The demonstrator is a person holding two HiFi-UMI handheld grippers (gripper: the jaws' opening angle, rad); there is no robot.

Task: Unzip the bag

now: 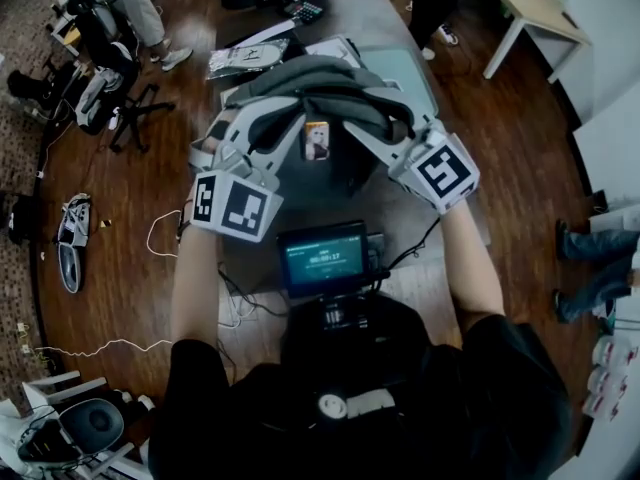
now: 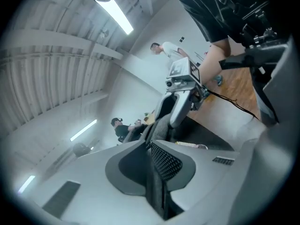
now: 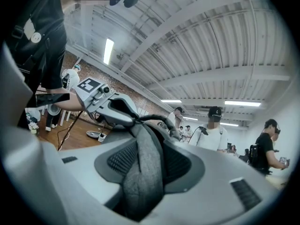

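A grey fabric bag (image 1: 322, 86) lies on the grey table (image 1: 390, 28) in front of me, with a small orange tag (image 1: 316, 140) hanging at its near side. My left gripper (image 1: 258, 133) reaches into the bag's left end. In the left gripper view, this gripper (image 2: 153, 146) is shut on a thin fold of the grey fabric (image 2: 157, 182). My right gripper (image 1: 372, 133) holds the bag's right end. The right gripper view shows it (image 3: 146, 149) shut on a thick bunched band of grey fabric (image 3: 143, 172). No zipper pull can be made out.
A small screen (image 1: 323, 256) hangs at the person's chest, below the grippers. Papers (image 1: 248, 58) lie on the table behind the bag. An office chair (image 1: 105, 88) and shoes (image 1: 72, 233) are on the wooden floor to the left. A white table (image 1: 530, 8) stands far right. Several people stand around.
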